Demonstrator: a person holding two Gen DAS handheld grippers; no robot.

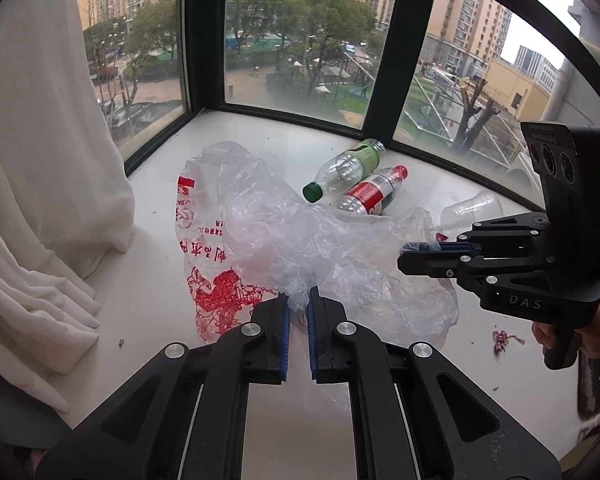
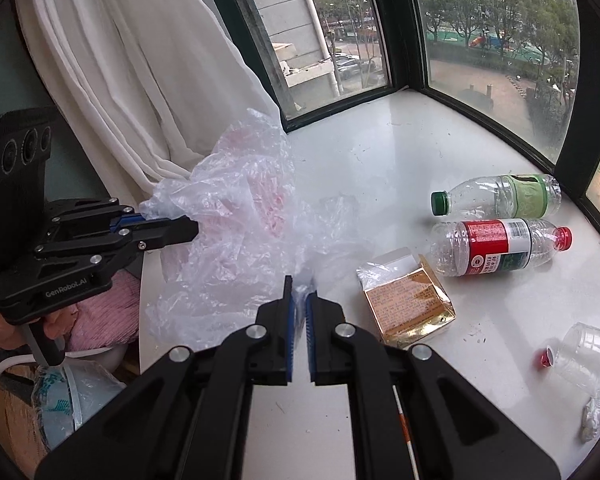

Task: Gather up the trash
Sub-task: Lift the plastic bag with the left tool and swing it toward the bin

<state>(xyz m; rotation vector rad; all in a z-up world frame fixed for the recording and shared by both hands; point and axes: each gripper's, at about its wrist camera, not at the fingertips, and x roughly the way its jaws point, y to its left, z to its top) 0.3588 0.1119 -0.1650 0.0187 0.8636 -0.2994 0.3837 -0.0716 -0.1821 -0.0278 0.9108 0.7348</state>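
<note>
1. Crinkled clear plastic fills the middle of both views: a thin shopping bag (image 1: 260, 232) with red print, lying on the white windowsill (image 1: 148, 304). I judge the step in hand to be opening the bag so the litter can go in.
2. My left gripper (image 1: 298, 312), bottom centre of the left wrist view, has its blue-padded fingers nearly together, clamped on a fold of the film.
3. My right gripper (image 2: 300, 308), bottom centre of the right wrist view, is likewise pinched on another fold of the bag's edge.
4. Trash waits to the right of the bag in the right wrist view: a green-capped bottle (image 2: 500, 196) and a red-capped bottle (image 2: 504, 246), both clear ribbed plastic lying on their sides, just beside each other.
5. A crushed gold foil carton (image 2: 408, 308) lies near my right fingers; a clear plastic cup (image 2: 588, 354) lies tipped over at the lower right with a small red cap (image 2: 544, 358) beside it.
6. Next, I think, comes drawing the two pinches apart to spread the mouth; the film is slippery and limp, so it could slide out or tear.
7. White curtain (image 2: 140, 80) hangs in soft folds at the upper left, touching the bag.
</note>
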